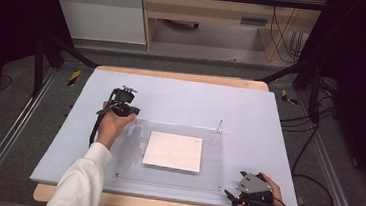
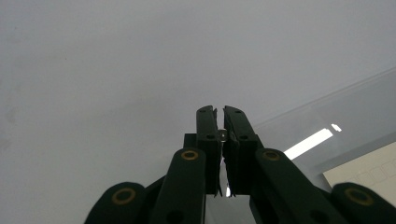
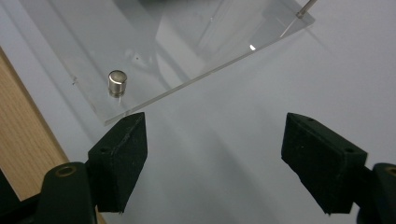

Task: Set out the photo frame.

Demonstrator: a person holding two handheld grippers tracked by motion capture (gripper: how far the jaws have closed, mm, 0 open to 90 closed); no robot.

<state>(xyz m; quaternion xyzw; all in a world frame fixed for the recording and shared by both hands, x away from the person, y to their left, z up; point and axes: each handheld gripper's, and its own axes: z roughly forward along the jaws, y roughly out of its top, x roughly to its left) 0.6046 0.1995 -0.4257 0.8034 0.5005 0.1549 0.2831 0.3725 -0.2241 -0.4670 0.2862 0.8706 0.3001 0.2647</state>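
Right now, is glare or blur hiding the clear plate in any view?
High view: the clear plate is faint but its edges read. Left gripper view: a bright glare streak lies on it. Right gripper view: soft reflections, yet the metal stud is sharp.

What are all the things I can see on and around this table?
Acrylic plate: one, clear, lying flat on the mat, mid-table.
Paper sheet: one, cream, under or in the clear plate.
Metal cap: one, silver, at the plate's near right corner.
Thin metal pin: one, silver, upright at the plate's far right corner.
Mat: one, pale blue-grey, covering the table.
Table: one, light wood.
Left gripper: black, jaws shut, at the plate's far left corner.
Right gripper: black, jaws open, by the cap.
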